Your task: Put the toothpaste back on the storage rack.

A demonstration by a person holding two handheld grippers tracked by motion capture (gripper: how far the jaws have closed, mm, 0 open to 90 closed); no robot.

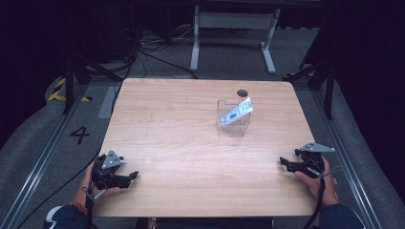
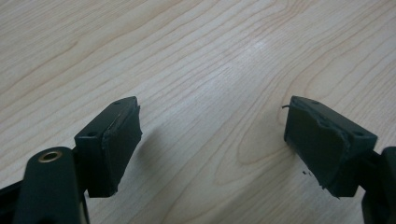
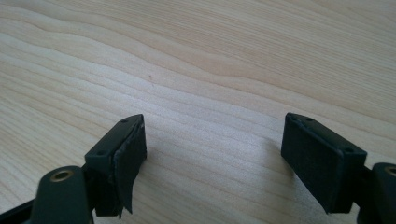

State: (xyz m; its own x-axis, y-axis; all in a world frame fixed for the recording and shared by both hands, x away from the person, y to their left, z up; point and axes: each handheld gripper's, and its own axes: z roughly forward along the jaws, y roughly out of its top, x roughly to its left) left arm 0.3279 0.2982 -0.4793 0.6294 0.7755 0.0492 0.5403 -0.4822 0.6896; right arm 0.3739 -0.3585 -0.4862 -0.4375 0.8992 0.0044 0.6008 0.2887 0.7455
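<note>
The left gripper [image 1: 130, 176] rests at the near left corner of the light wooden desk [image 1: 191, 157], fingers [image 2: 116, 140] apart with nothing between them. The right gripper [image 1: 284, 164] at the near right edge likewise stands apart and empty. Well beyond both, a clear plastic box [image 1: 233, 125] holds a silver-blue packet [image 1: 237, 112] leaning upright.

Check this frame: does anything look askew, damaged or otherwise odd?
Yes. The silver-blue packet leans tilted in the clear box, its top poking over the rim. The pad on the left hand-held gripper looks frayed and peeling; a pad on the right hand-held gripper does too.
</note>
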